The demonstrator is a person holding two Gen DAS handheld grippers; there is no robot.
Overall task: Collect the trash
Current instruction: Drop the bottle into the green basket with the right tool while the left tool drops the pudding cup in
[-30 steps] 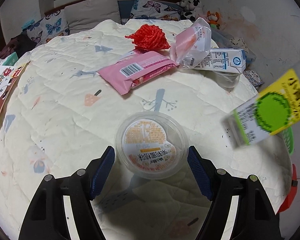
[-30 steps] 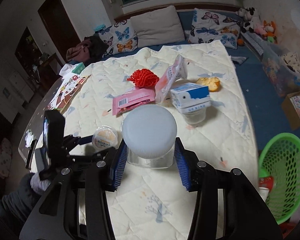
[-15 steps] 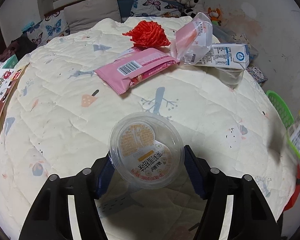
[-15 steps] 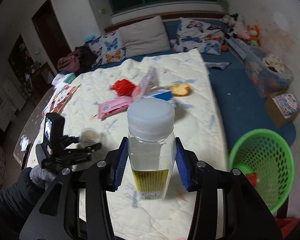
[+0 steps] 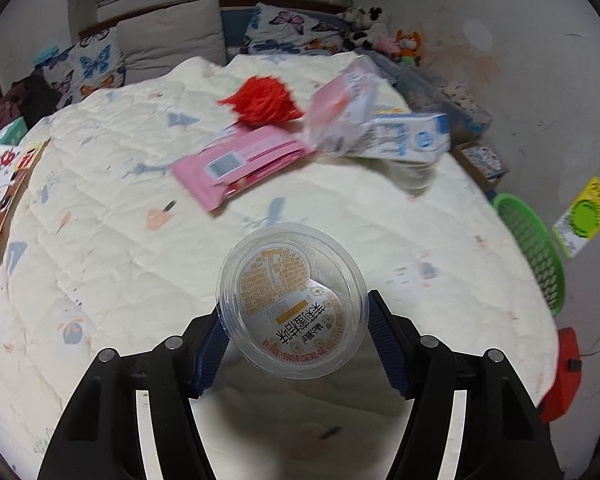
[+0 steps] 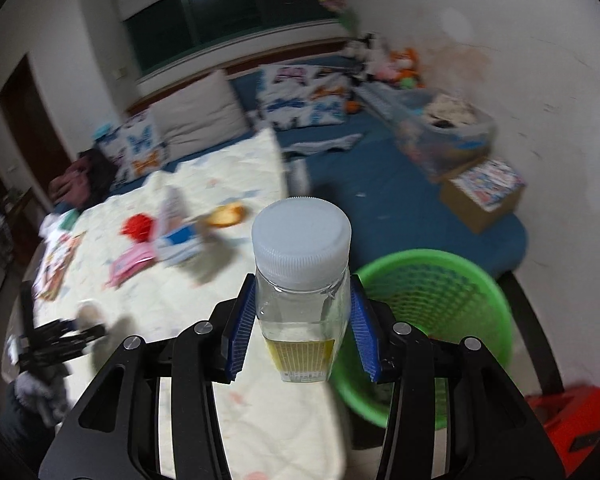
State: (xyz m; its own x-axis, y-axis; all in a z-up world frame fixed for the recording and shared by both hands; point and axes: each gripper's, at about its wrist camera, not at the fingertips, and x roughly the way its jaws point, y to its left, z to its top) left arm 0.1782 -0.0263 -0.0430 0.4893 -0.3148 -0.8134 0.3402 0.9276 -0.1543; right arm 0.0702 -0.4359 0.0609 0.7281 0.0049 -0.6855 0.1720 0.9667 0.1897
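My left gripper (image 5: 294, 332) is shut on a clear plastic cup (image 5: 292, 300) with an orange printed lid, held above the quilt (image 5: 100, 240). My right gripper (image 6: 300, 324) is shut on a clear bottle (image 6: 302, 280) with a white cap and yellow label, held upright beside the green basket (image 6: 440, 312). The bottle also shows in the left wrist view (image 5: 584, 212), near the basket (image 5: 528, 248). On the quilt lie a pink wrapper (image 5: 240, 164), a red mesh ball (image 5: 264, 100), a pink-white bag (image 5: 340, 108) and a milk carton (image 5: 404, 140).
A clear cup (image 5: 412, 172) stands by the carton. An orange peel (image 6: 224, 216) lies near the quilt's far edge. Pillows (image 5: 172, 40) and soft toys (image 5: 380, 32) sit at the back. A cardboard box (image 6: 484, 192) and a red object (image 6: 568, 416) are on the floor by the basket.
My left gripper shut on the cup and lifted it off the quilt. My right gripper carried the bottle right, off the bed, toward the green basket.
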